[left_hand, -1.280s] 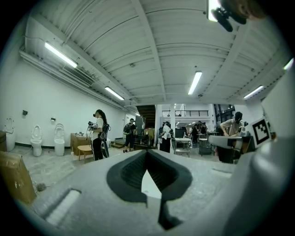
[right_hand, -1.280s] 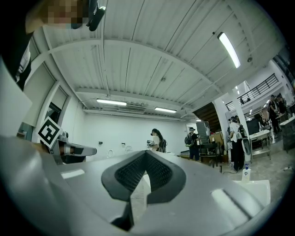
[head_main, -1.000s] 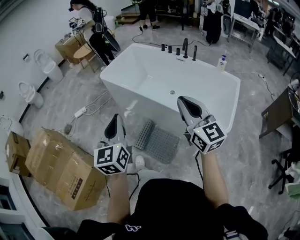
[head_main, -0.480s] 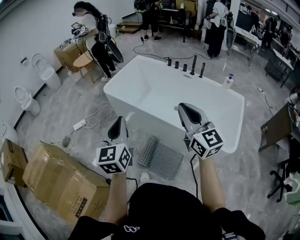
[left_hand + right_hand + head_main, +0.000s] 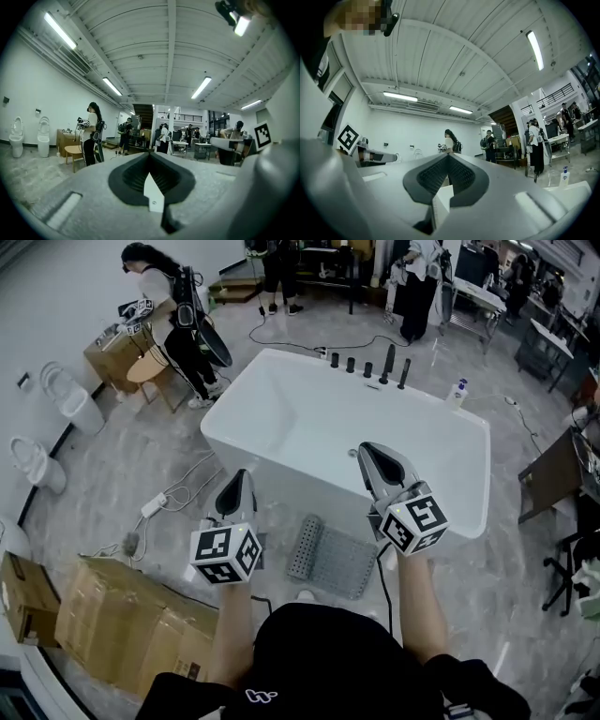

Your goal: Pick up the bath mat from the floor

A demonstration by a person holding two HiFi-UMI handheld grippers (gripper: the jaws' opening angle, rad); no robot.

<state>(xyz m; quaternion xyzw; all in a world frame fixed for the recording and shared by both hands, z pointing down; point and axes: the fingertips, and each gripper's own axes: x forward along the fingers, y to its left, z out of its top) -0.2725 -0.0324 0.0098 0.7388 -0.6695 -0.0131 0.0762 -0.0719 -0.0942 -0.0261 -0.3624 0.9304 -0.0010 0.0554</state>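
The grey bath mat [image 5: 330, 559] on the floor beside the bathtub [image 5: 281, 418] looks rubbery, light and floppy. It is best pinched at an edge. The left gripper [image 5: 236, 488] and the right gripper [image 5: 373, 457] both have their jaws closed on nothing.

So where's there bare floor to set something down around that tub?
Bare floor lies right of the bath mat, past the right corner of the bathtub. Another patch lies between the bathtub and the toilets. Crowded: a power strip and cables left of the bathtub, cardboard boxes at lower left.
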